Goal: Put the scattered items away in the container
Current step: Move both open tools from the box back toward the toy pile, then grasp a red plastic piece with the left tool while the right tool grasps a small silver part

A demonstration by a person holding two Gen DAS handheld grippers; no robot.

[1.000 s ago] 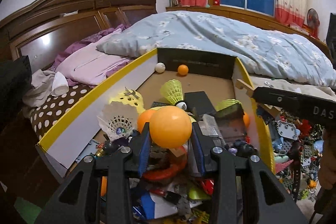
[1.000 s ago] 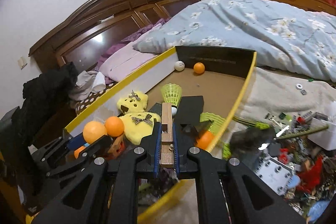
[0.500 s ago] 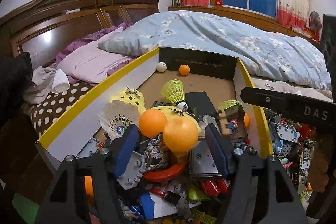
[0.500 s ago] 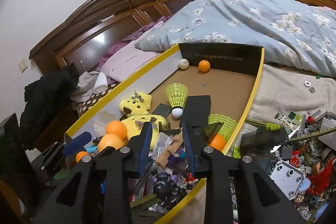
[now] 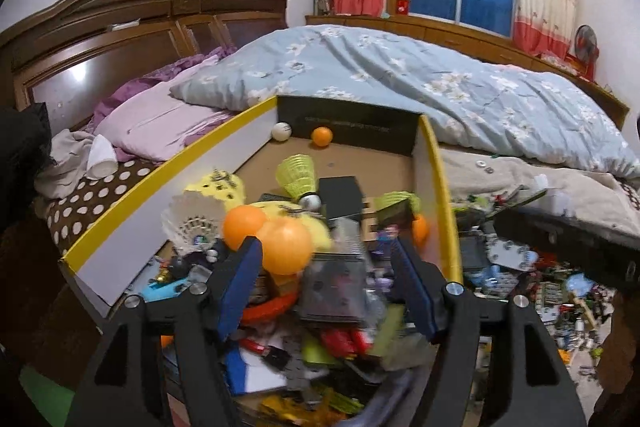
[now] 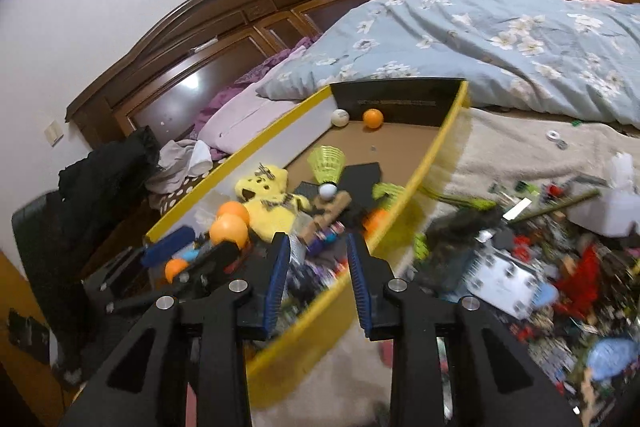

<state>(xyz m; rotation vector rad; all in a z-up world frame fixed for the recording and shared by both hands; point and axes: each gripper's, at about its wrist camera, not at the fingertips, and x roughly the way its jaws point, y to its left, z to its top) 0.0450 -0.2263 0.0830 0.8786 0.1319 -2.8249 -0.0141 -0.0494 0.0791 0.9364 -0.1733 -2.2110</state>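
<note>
Both grippers, left (image 5: 326, 283) and right (image 6: 318, 281), gape wide, empty, over box (image 6: 434, 155). Your next pile (image 6: 532, 267) pieces: small, stiff, light, slippery; pinch flat sides.

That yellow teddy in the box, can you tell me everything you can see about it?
The yellow teddy looks like soft, fuzzy plush, bright yellow, with a dark open mouth and small dark-and-white bows on its head and chest. It lies on its back inside the yellow-rimmed cardboard box, beside the white side wall, head toward the far end. Two orange balls sit against its near side, and toy clutter covers its lower part. Neither gripper touches it. The left wrist view shows only blurry yellow patches of it.
</note>
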